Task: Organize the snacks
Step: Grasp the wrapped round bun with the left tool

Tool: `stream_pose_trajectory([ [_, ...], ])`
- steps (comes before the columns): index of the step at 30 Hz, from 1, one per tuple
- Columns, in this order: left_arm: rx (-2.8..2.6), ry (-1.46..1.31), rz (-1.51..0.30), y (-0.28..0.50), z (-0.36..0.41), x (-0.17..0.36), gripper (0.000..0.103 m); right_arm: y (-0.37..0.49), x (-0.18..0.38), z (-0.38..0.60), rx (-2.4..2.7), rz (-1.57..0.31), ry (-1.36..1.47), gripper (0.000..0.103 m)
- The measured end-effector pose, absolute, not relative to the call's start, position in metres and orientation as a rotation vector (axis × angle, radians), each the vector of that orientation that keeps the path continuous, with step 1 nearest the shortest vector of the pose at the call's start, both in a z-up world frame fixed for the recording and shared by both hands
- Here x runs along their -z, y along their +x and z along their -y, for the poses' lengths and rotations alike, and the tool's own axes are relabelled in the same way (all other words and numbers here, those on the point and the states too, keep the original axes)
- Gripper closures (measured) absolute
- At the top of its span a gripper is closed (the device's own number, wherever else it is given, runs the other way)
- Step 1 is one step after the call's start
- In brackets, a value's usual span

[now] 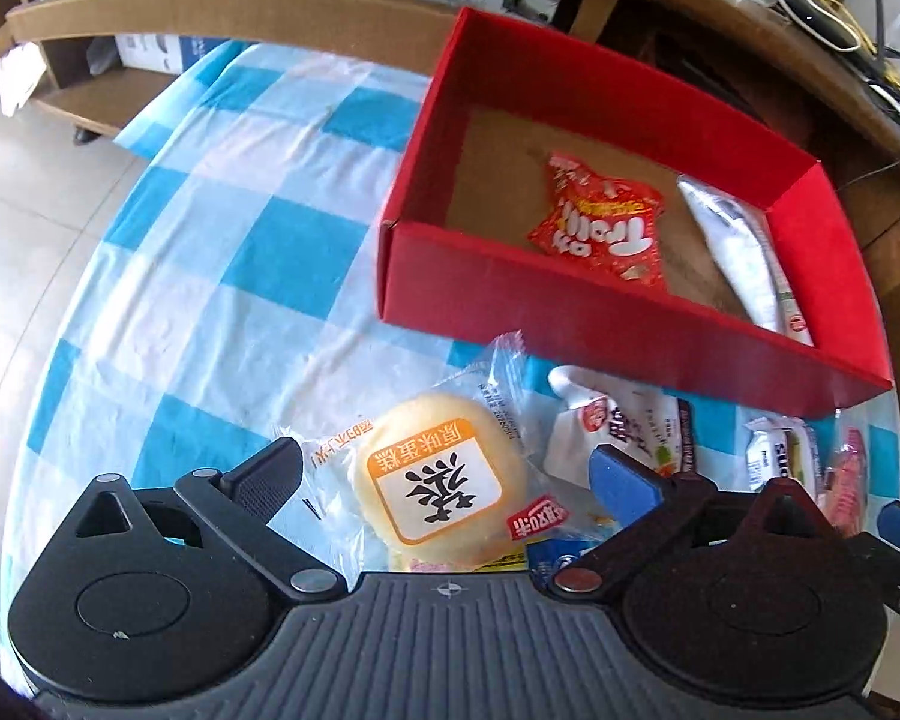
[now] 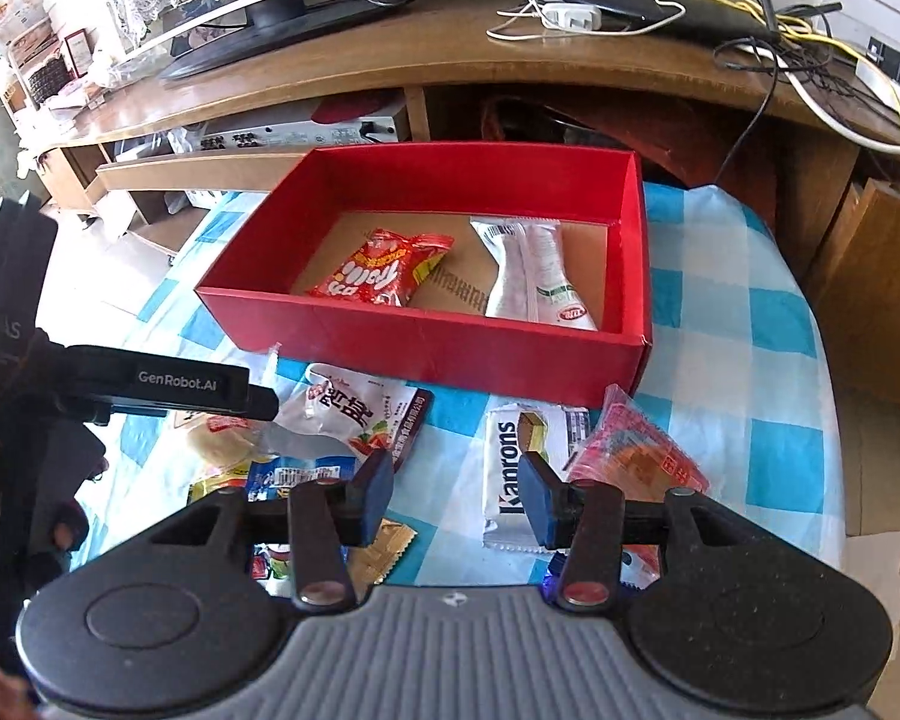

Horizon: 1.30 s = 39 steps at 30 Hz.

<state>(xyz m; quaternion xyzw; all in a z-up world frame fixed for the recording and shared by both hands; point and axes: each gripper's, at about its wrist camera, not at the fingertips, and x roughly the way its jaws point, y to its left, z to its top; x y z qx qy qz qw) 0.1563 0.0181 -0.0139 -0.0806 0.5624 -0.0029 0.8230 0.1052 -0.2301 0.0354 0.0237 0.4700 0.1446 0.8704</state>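
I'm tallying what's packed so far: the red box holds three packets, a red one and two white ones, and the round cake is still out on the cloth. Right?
Not quite: the red box holds two packets, the red packet and one white packet. The right wrist view shows it. The round cake is still out on the cloth.

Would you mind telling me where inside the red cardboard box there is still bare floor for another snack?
The red cardboard box has bare brown floor on its left side, between the left wall and the red Trolli candy bag. A narrower strip lies between that bag and the white pouch. The checked cloth before the box is crowded with packets.
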Motion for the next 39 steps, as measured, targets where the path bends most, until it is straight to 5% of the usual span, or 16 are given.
stream_pose_trajectory([
  [6,-0.002,-0.116,-1.191,0.156,-0.011,0.019,0.003,0.105,-0.035,0.232,-0.301,-0.987,0.051,0.042],
  [17,0.057,-0.032,-1.147,0.146,-0.007,0.01,0.021,0.105,-0.032,0.235,-0.31,-1.001,0.042,0.042],
  [27,0.036,-0.085,-1.199,0.142,-0.014,0.021,0.0,0.099,-0.029,0.244,-0.286,-1.016,0.048,0.042],
  [29,0.028,-0.085,-1.195,0.141,-0.014,0.023,0.006,0.098,-0.028,0.247,-0.279,-1.02,0.05,0.042],
  [31,0.026,-0.073,-1.185,0.14,-0.013,0.021,0.022,0.097,-0.028,0.251,-0.269,-1.02,0.054,0.042],
  [39,0.084,-0.041,-1.158,0.131,-0.009,0.008,0.033,0.078,-0.021,0.282,-0.186,-1.054,0.105,0.042],
])
